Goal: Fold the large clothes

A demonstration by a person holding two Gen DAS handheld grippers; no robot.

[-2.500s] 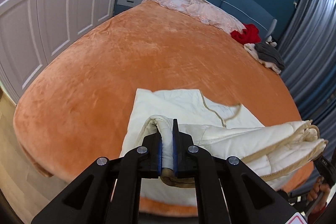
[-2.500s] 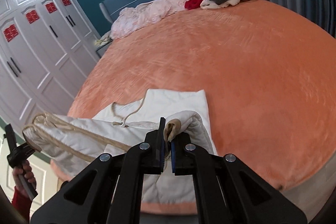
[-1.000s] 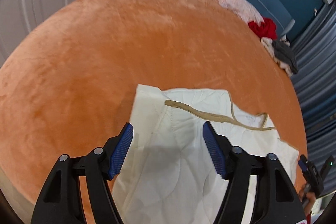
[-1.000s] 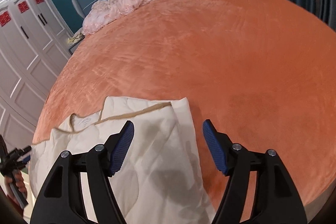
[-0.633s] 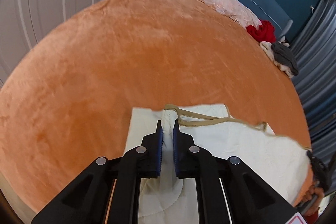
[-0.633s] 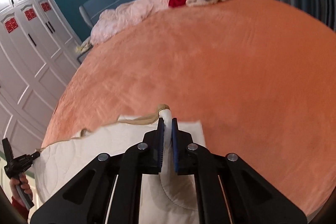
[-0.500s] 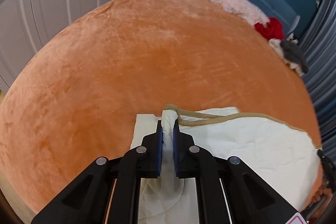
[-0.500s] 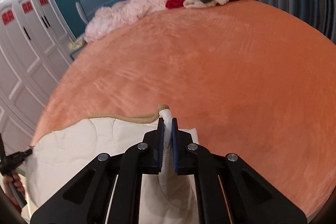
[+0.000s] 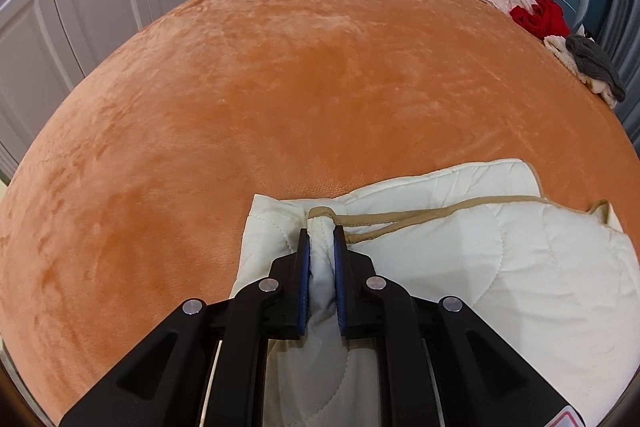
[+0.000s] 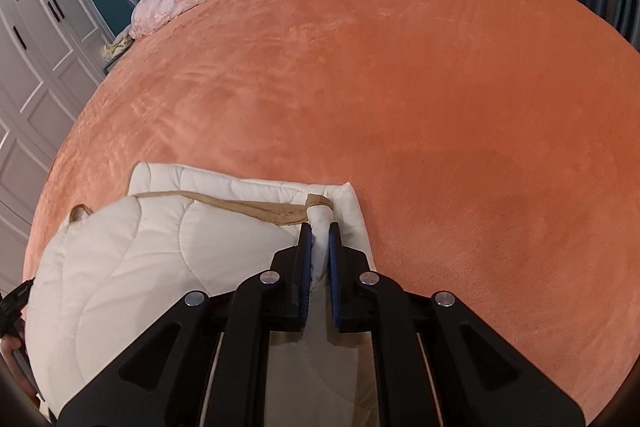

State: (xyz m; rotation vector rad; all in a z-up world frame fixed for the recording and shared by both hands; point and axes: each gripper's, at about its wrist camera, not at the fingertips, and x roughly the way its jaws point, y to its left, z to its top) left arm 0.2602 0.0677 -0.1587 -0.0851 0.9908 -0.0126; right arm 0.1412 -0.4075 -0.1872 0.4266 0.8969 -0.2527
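Both were wide open a second ago; now the left gripper (image 9: 320,233) and right gripper (image 10: 319,227), opening slightly, pinch the cream quilted tan-trimmed blanket (image 9: 500,267), folded on the bed's near edge, plush orange bedspread (image 9: 280,87).

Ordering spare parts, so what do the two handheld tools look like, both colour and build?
Both match: the left tool and right tool have matte black angular plastic arms, silver round rivets at the joints, and blue ribbed pads lining the fingers. A red-and-white sticker corner shows on the left one.

Both hand-held grippers, open a second ago, now pinch the cream quilt's (image 9: 520,267) tan-trimmed edge.
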